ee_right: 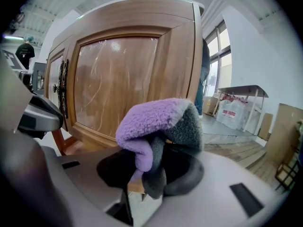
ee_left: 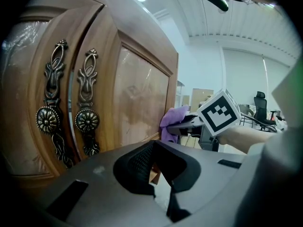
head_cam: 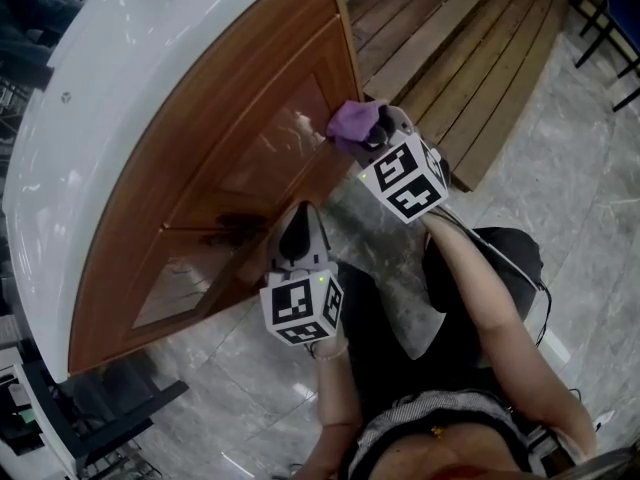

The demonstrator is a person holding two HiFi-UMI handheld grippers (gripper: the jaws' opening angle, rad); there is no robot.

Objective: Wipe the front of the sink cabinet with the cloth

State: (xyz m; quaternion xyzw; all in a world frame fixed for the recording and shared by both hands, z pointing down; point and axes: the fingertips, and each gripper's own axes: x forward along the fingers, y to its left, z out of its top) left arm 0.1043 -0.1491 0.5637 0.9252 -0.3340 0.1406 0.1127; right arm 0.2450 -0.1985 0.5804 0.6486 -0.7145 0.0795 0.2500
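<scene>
Closest to me, my left gripper (head_cam: 300, 230) points at the cabinet with its jaws drawn together on nothing, as its own view (ee_left: 154, 170) shows. Its tip sits just short of the two ornate metal handles (ee_left: 68, 119) where the doors meet. A little further out, my right gripper (head_cam: 376, 128) is clamped on the cloth (ee_right: 152, 122), a purple and grey fleecy wad bulging up over the jaws (ee_right: 151, 167). In the head view the cloth (head_cam: 350, 120) sits at the right-hand door's outer edge. From the left gripper view it looks pressed to the wood there (ee_left: 171, 121), though I cannot be sure of contact. The sink cabinet (head_cam: 230, 158) has a curved brown front with glossy panels. A white top (head_cam: 130, 58) runs above it, and past its far side lie wooden slats (head_cam: 470, 48) on the grey marble floor (head_cam: 570, 168).
</scene>
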